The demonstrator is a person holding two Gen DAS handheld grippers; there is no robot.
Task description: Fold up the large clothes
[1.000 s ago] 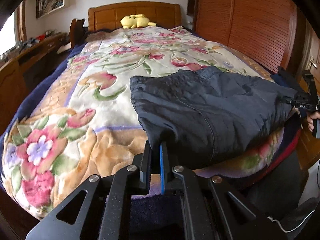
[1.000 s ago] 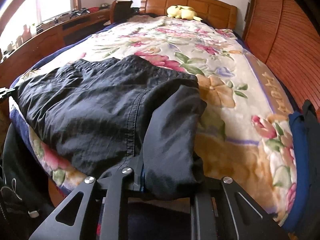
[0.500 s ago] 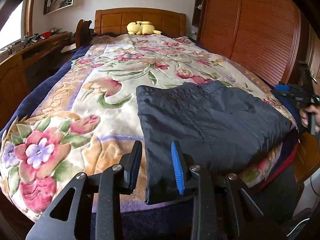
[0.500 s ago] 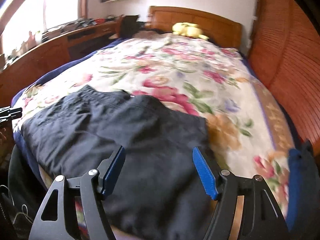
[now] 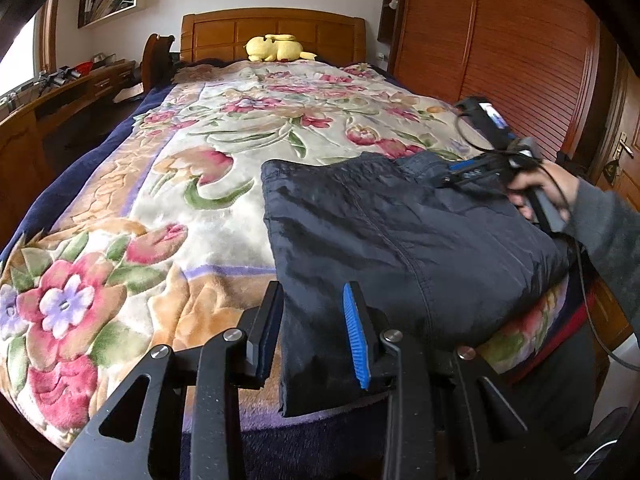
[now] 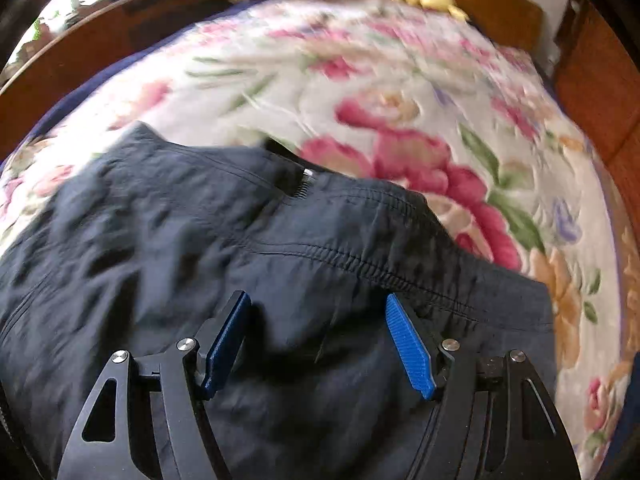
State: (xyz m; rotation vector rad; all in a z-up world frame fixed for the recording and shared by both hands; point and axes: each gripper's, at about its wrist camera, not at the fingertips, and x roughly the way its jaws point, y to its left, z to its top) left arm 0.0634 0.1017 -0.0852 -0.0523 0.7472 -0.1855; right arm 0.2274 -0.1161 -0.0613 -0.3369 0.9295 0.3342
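Note:
A dark navy garment (image 5: pixel 400 240), folded into a broad rectangle, lies on the near right part of the floral bed. My left gripper (image 5: pixel 312 308) is open, its jaws straddling the garment's near left corner without holding it. My right gripper (image 6: pixel 320 312) is open and hovers just over the garment (image 6: pixel 200 240) near its elastic waistband and zipper. In the left wrist view the right gripper (image 5: pixel 472 172) shows over the garment's far right edge, held by a hand.
The floral blanket (image 5: pixel 180 160) covers the bed. A yellow plush toy (image 5: pixel 276 48) lies by the wooden headboard. A wooden wardrobe (image 5: pixel 500 40) stands on the right, a wooden desk (image 5: pixel 60 92) on the left. The right wrist view is motion-blurred.
Both grippers opened and let go of the garment, which now lies flat. The right gripper then swung in over the garment towards its waistband. The left gripper backed off slightly.

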